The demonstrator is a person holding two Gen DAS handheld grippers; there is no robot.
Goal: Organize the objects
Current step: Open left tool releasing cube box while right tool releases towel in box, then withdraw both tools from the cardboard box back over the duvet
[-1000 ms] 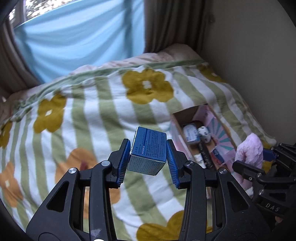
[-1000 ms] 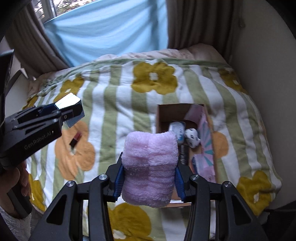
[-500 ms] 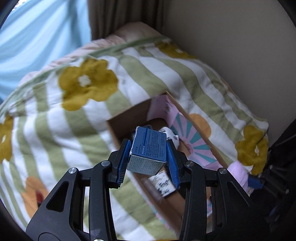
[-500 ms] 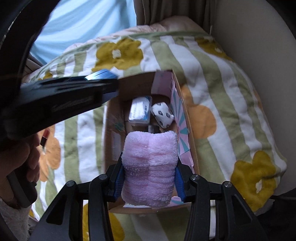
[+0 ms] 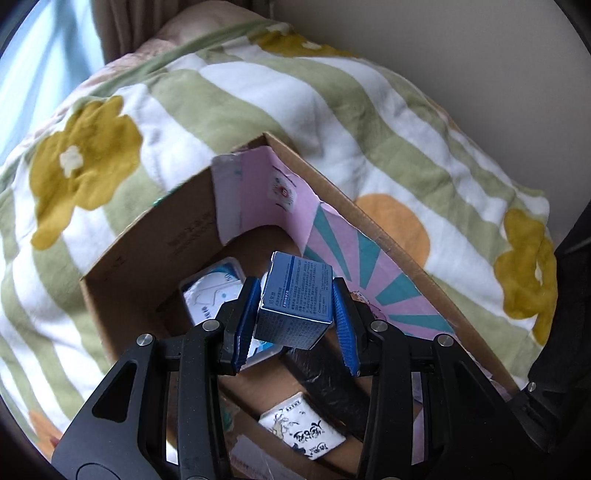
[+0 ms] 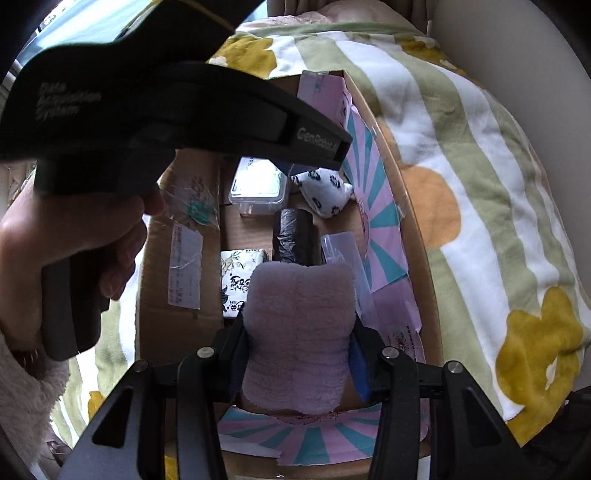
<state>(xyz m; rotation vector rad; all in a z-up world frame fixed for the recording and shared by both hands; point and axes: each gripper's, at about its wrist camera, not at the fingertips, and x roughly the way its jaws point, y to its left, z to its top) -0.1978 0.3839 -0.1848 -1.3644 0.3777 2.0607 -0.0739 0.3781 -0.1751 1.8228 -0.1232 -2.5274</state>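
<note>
- A bed fills both views, covered by a fleece blanket (image 5: 369, 122) with green and white stripes and large mustard and orange flowers.
- A plain beige wall (image 5: 461, 51) runs along the bed's far side; brown curtains (image 5: 118, 22) and a pale blue cloth (image 5: 22, 85) at a window close off its head end.
- An open cardboard box (image 5: 147, 243) lies on the blanket near the wall-side edge, its flaps printed in pink with teal rays.
- Inside the box: a clear plastic case (image 6: 258, 188) at the far end, a white pouch with dark marks (image 6: 325, 192) beside it, a black roll (image 6: 291, 236) in the middle, and a white packet with ink drawings (image 6: 240, 277) nearer.
- The left gripper (image 5: 293, 314) is clamped on a small blue carton (image 5: 295, 299), tilted, held above the box's interior.
- The right gripper (image 6: 297, 347) is clamped on a folded lilac towel (image 6: 299, 332), held over the near end of the box.
- A hand (image 6: 70, 236) with a fluffy cuff grips the left tool's handle.
</note>
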